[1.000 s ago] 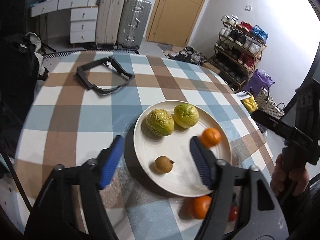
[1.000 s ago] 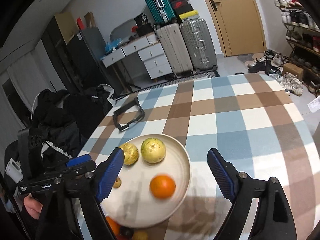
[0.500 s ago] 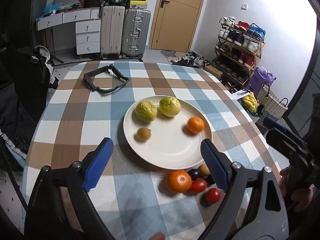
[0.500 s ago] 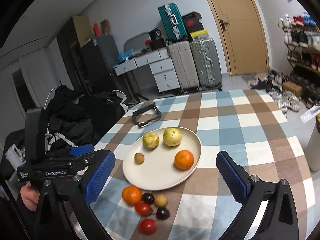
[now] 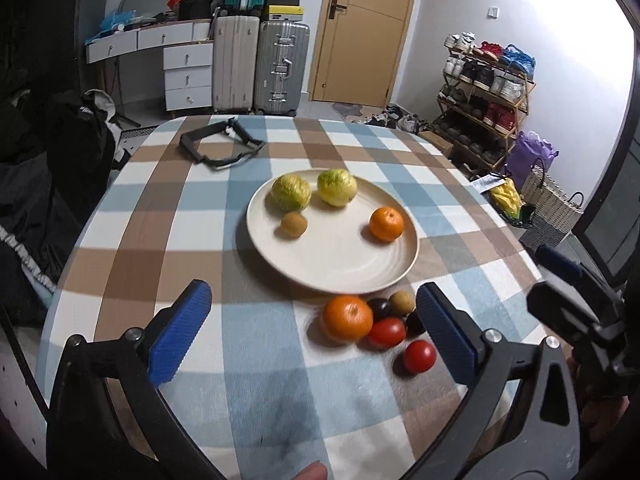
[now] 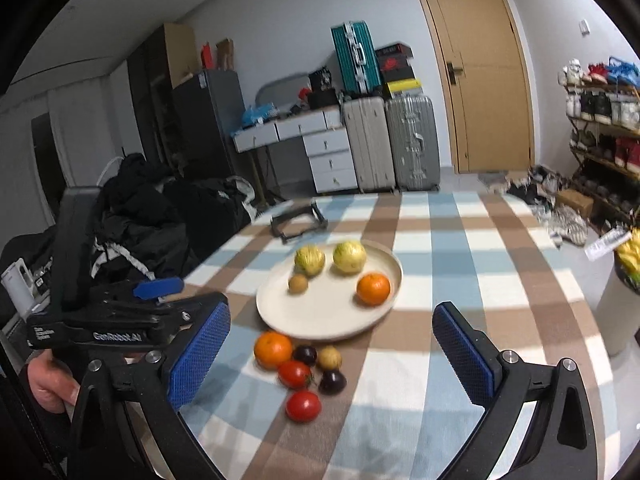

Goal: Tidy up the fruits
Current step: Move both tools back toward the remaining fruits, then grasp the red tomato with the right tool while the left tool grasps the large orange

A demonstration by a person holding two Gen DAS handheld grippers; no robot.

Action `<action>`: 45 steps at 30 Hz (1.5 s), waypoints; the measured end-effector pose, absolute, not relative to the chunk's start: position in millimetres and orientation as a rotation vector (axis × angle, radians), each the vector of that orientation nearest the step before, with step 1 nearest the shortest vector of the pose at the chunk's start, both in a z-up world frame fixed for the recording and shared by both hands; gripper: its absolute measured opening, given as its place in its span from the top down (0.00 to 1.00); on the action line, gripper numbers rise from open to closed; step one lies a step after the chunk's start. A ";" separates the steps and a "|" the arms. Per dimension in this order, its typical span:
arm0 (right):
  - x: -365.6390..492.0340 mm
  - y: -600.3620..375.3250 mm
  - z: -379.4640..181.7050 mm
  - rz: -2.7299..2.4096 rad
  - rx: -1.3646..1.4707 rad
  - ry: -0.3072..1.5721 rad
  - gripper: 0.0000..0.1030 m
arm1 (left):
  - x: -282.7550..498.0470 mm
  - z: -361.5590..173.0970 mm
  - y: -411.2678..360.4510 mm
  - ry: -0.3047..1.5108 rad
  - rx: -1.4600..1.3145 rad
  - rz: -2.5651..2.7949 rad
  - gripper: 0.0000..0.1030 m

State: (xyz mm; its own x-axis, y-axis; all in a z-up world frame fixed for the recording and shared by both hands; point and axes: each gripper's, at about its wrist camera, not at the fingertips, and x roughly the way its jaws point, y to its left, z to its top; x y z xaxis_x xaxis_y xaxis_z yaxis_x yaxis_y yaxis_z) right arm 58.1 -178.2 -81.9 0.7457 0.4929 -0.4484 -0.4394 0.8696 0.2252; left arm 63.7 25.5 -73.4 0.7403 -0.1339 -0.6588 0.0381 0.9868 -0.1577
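Left wrist view: the left gripper (image 5: 314, 338) is hovering above the near part of the table (image 5: 256, 380), jaws spread wide and holding nothing.
Plate: the plate (image 5: 344, 268) is sitting mid-table, carrying two yellow-green fruits (image 5: 291, 193), a small brown fruit (image 5: 294, 225) and a small orange (image 5: 386, 224).
Loose pile: a bigger orange (image 5: 347, 317), two tomatoes (image 5: 386, 333), two dark plums (image 5: 380, 307) and another brown fruit (image 5: 402, 303) are lying bunched just beside the plate's near rim.
Right wrist view: the right gripper (image 6: 331, 354) is hanging over the same pile, jaws wide apart and empty; the other tool is showing at the left edge.
Step in hand: judging by the layout, both tools are lining up for the next pick, with six pieces not yet on the plate.
Next move: probably lowering onto the bigger orange (image 6: 273, 350), which is touching a plum (image 6: 305, 354), so the jaws need to straddle it without nudging its neighbours away.
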 end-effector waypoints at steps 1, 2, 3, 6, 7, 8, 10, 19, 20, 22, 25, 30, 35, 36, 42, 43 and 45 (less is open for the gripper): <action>58.2 -178.4 -87.8 0.507 0.111 0.544 0.00 | 60.9 -78.8 25.7 0.736 -0.134 -0.089 0.01; 60.1 -178.4 -93.1 0.503 0.114 0.564 0.00 | 59.5 -82.3 26.2 0.740 -0.133 -0.087 0.01; 60.5 -178.8 -98.2 0.497 0.118 0.585 0.00 | 59.4 -86.3 27.6 0.745 -0.133 -0.082 0.01; 61.7 -179.6 -116.3 0.505 0.142 0.659 0.00 | 57.4 -101.0 32.2 0.772 -0.144 -0.077 0.01; 63.1 -179.1 -121.7 0.511 0.151 0.682 0.00 | 56.2 -106.7 34.4 0.781 -0.151 -0.070 0.01; 64.1 -178.1 -127.6 0.517 0.159 0.707 0.00 | 55.6 -110.1 36.0 0.786 -0.155 -0.068 0.01; 64.9 -176.1 -137.1 0.509 0.163 0.740 0.00 | 56.1 -117.2 39.6 0.801 -0.164 -0.063 0.01; 66.9 -152.7 -161.2 0.536 0.112 0.799 0.01 | 62.2 -134.3 48.7 0.837 -0.186 -0.060 0.01; 67.2 -150.2 -162.5 0.539 0.103 0.804 0.04 | 63.1 -134.8 48.8 0.838 -0.188 -0.061 0.01; 68.9 -144.3 -164.8 0.557 0.086 0.819 0.13 | 65.4 -136.3 49.1 0.838 -0.189 -0.064 0.01; 72.2 -137.6 -166.4 0.567 0.067 0.842 0.21 | 69.0 -137.3 50.2 0.842 -0.193 -0.070 0.01; 74.4 -131.7 -167.0 0.575 0.048 0.850 0.29 | 72.9 -138.8 51.2 0.848 -0.195 -0.073 0.01; 76.4 -129.4 -168.0 0.582 0.046 0.859 0.42 | 78.8 -140.4 55.0 0.850 -0.206 -0.067 0.01; 77.2 -129.4 -168.6 0.585 0.049 0.863 0.43 | 79.6 -140.5 55.5 0.850 -0.208 -0.069 0.01; 82.1 -129.3 -173.3 0.576 0.053 0.891 0.63 | 81.6 -141.3 57.4 0.849 -0.214 -0.085 0.01; 82.4 -129.9 -173.4 0.581 0.061 0.890 0.69 | 83.5 -141.9 57.8 0.853 -0.218 -0.090 0.01; 82.0 -130.7 -173.7 0.583 0.067 0.887 0.69 | 86.0 -142.2 58.0 0.857 -0.220 -0.098 0.01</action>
